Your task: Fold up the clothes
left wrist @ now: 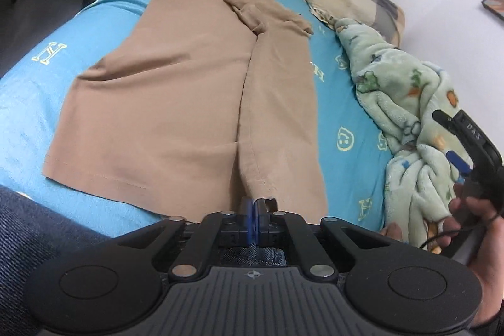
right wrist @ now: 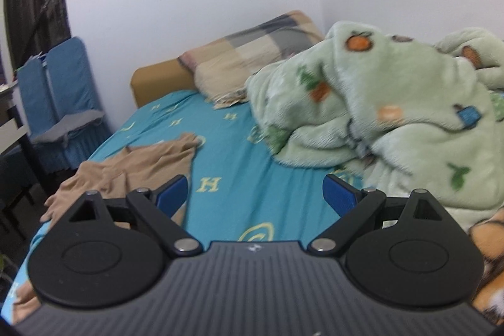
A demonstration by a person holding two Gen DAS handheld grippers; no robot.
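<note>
A tan short-sleeved shirt [left wrist: 176, 84] lies spread on the blue bed sheet [left wrist: 343, 103], its right side folded inward along a lengthwise crease. My left gripper [left wrist: 254, 205] is shut on the shirt's hem at the near end of that fold. My right gripper [right wrist: 255, 191] is open and empty above the sheet, to the right of the shirt [right wrist: 132, 169]. It also shows at the right edge of the left wrist view [left wrist: 463, 144], held in a hand beside the blanket.
A crumpled pale green fleece blanket [right wrist: 393, 115] fills the bed's right side. A checked pillow [right wrist: 252, 52] lies at the head by the wall. Blue-covered chairs [right wrist: 63, 103] stand left of the bed. Dark blue fabric [left wrist: 37, 235] lies at the near left.
</note>
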